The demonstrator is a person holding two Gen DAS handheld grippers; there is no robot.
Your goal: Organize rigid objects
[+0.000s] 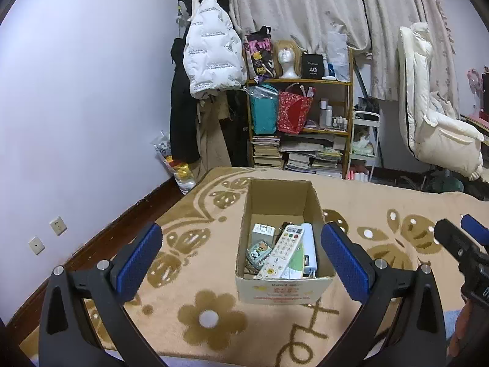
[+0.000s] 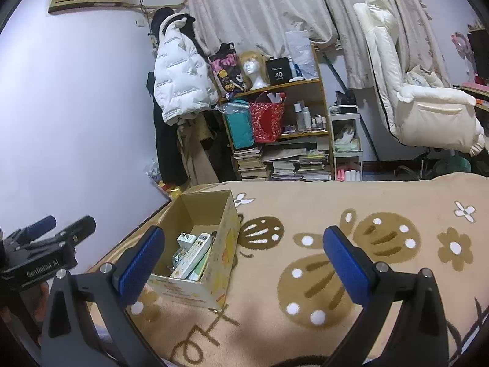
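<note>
Remote point(image 1: 281, 252) lengthwise in box point(image 1: 282, 289)

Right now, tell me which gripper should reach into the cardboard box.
Left. The left gripper is open and frames the cardboard box head-on; the right gripper sees the box off toward its left finger.

An open cardboard box point(image 1: 282, 287) sits upright on a tan patterned blanket point(image 1: 382, 189). Inside it, a white remote control point(image 1: 282, 250) leans lengthwise over a white power bank point(image 1: 309, 244), a small white charger point(image 1: 263, 231) and a cartoon-printed card point(image 1: 258, 252).
</note>
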